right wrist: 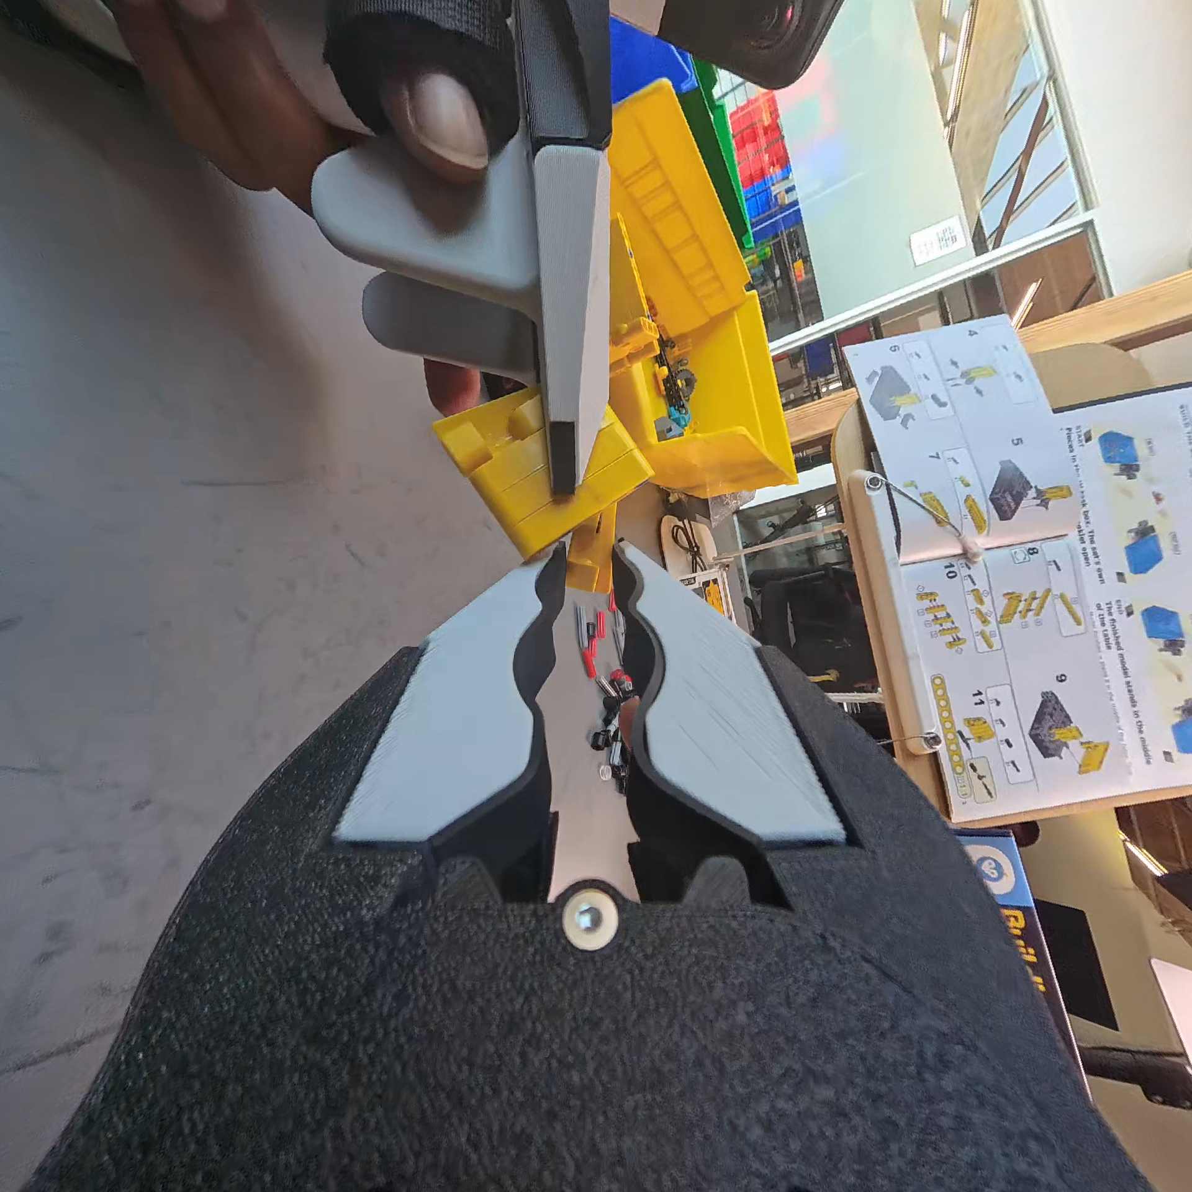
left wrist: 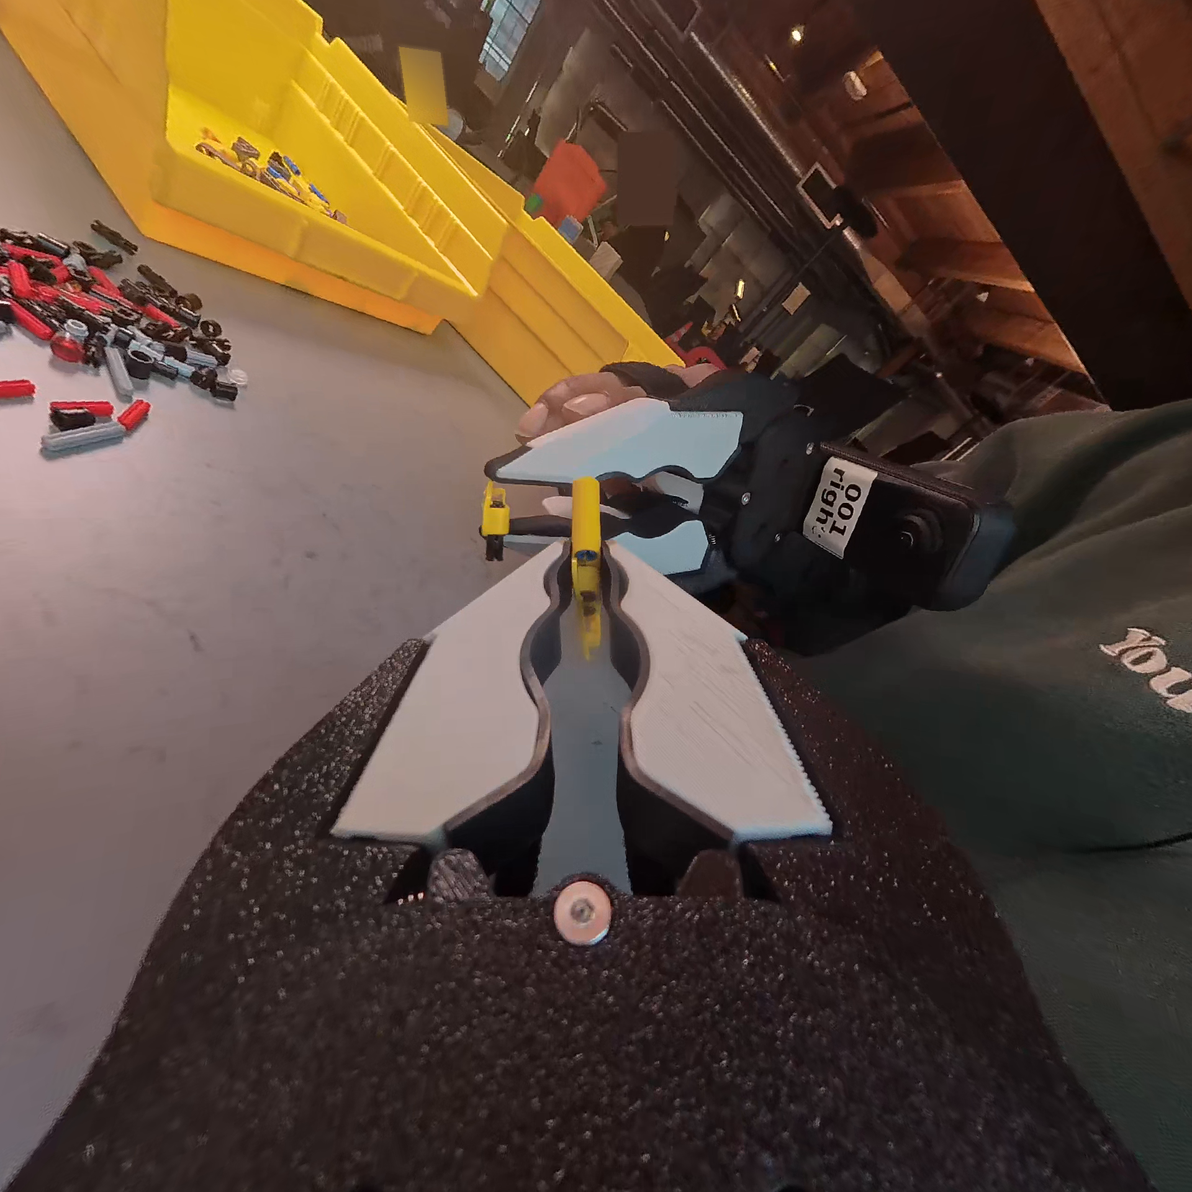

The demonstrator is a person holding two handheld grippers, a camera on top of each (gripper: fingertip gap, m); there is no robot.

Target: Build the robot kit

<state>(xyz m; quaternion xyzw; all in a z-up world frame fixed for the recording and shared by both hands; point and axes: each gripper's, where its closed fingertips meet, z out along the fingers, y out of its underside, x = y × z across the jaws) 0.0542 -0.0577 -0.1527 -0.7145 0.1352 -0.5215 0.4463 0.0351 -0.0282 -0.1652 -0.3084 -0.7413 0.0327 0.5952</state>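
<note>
Grey worktop (left wrist: 193, 580): my left gripper (left wrist: 586, 561) pinches a yellow pin piece (left wrist: 586, 522); my right gripper (right wrist: 588, 561) pinches a yellow beam (right wrist: 590, 555). Yellow bins (left wrist: 322, 161) and loose red-black parts (left wrist: 97, 322) lie upper left; instruction booklet (right wrist: 1006, 567) at right.

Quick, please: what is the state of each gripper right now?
Left gripper: shut on a yellow beam piece.
Right gripper: shut on a yellow piece.
</note>
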